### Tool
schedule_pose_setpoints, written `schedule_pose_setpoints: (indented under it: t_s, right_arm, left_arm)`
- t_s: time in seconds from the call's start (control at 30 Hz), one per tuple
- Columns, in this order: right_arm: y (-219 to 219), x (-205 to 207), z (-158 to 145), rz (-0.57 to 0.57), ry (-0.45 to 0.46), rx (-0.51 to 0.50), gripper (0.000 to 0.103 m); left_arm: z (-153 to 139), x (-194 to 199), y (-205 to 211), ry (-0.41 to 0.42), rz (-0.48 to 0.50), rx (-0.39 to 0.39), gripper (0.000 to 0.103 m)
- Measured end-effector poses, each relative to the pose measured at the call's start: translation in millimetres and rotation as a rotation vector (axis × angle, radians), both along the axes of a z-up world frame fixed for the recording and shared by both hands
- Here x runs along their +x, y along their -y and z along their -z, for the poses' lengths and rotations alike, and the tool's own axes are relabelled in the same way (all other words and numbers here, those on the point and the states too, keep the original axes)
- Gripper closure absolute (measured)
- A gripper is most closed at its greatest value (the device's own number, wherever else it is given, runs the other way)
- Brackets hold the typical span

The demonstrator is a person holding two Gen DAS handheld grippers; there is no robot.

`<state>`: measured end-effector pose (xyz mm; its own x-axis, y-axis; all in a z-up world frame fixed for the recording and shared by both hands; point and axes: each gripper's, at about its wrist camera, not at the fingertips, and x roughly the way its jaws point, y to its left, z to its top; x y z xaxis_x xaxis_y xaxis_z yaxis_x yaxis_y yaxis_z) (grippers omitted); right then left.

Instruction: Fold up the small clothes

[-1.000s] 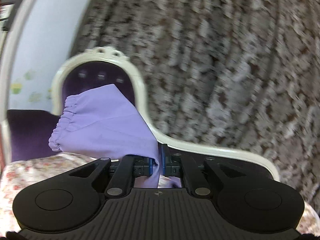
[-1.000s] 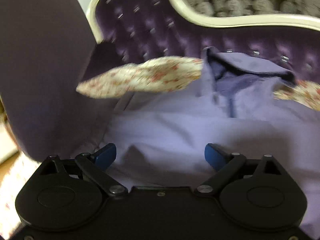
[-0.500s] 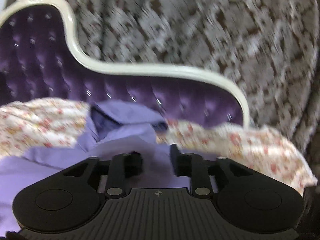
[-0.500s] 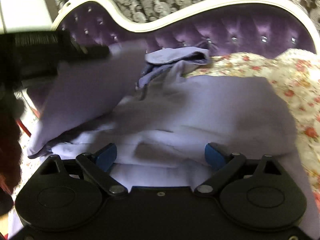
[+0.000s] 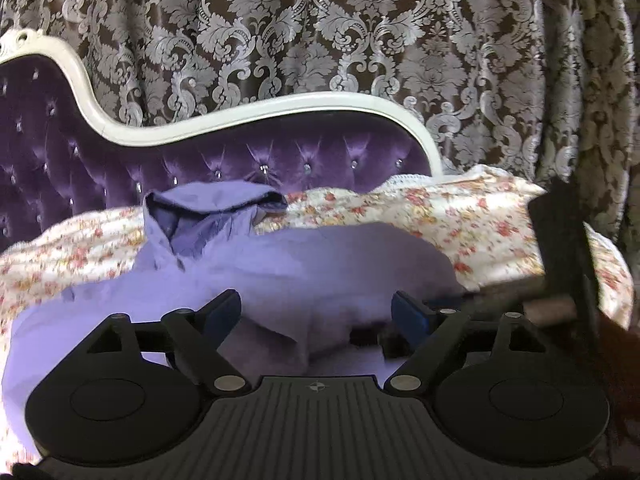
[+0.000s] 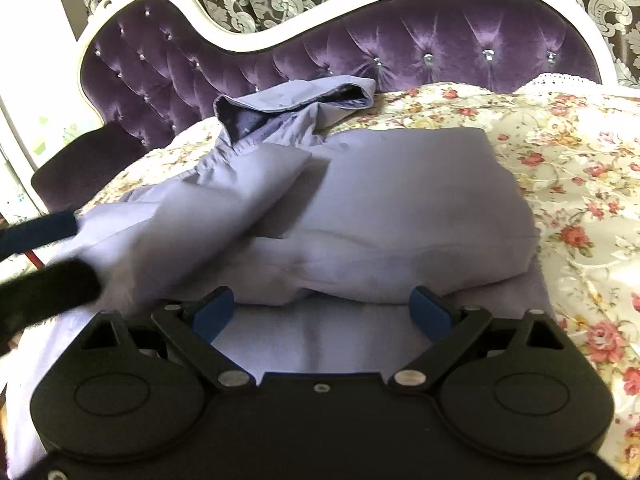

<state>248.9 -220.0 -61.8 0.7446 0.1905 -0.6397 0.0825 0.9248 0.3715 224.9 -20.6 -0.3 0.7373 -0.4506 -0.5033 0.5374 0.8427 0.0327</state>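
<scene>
A lavender hooded garment (image 5: 320, 264) lies on the floral bedspread (image 5: 460, 216), its hood (image 5: 212, 208) towards the headboard. In the right wrist view one sleeve (image 6: 224, 208) lies folded across the garment's body (image 6: 400, 208). My left gripper (image 5: 316, 312) hovers low over the near edge. Its jaws are opening, with cloth below them and nothing pinched. My right gripper (image 6: 322, 308) is open over the bottom hem, holding nothing. The left gripper (image 6: 86, 252) shows blurred at the left edge of the right wrist view, beside the sleeve.
A purple tufted headboard (image 6: 400, 40) with a white frame rises behind the bed. A patterned curtain (image 5: 320, 32) hangs behind it. The right tool's black body (image 5: 560, 248) is blurred at the right of the left wrist view. The floral bedspread (image 6: 580, 160) stretches to the right.
My left gripper was shut on a lifted sleeve; it came down over the garment and opened, leaving the sleeve across the body. The right gripper stayed open and shifted sideways along the hem.
</scene>
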Motion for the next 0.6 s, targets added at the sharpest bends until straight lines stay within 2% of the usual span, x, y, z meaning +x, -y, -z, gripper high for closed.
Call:
schedule_pose_setpoints:
  t_s: [0.07, 0.13, 0.23, 0.33, 0.43, 0.53, 0.6]
  right_arm:
    - [2.7, -0.5, 0.3, 0.008, -0.011, -0.015, 0.008]
    - [6.0, -1.3, -2.7, 0.02, -0.008, -0.028, 0.008]
    - [7.9, -1.6, -12.9, 0.042, 0.019, -0.062, 0.008]
    - [1.6, 1.2, -27.2, 0.038, 0.062, -0.102, 0.008]
    - [-15.8, 9.3, -40.8, 0.0, 0.106, -0.153, 0.007]
    - [-40.1, 20.2, -50.6, -0.051, 0.147, -0.211, 0.007]
    - [-56.7, 29.3, -54.5, -0.082, 0.171, -0.23, 0.007]
  left_arm:
    - [-2.4, -6.7, -9.9, 0.008, -0.005, -0.005, 0.021]
    - [-6.4, -14.0, -23.8, 0.052, -0.044, -0.007, 0.021]
    - [-10.1, -7.7, -44.0, 0.089, -0.154, -0.005, 0.019]
    - [-0.9, 15.0, -66.2, 0.045, -0.307, -0.016, 0.017]
    - [19.5, 38.1, -81.3, -0.023, -0.429, 0.008, 0.017]
    - [46.7, 54.1, -95.4, -0.13, -0.516, 0.051, 0.017]
    - [56.6, 52.6, -104.3, -0.148, -0.52, 0.007, 0.016]
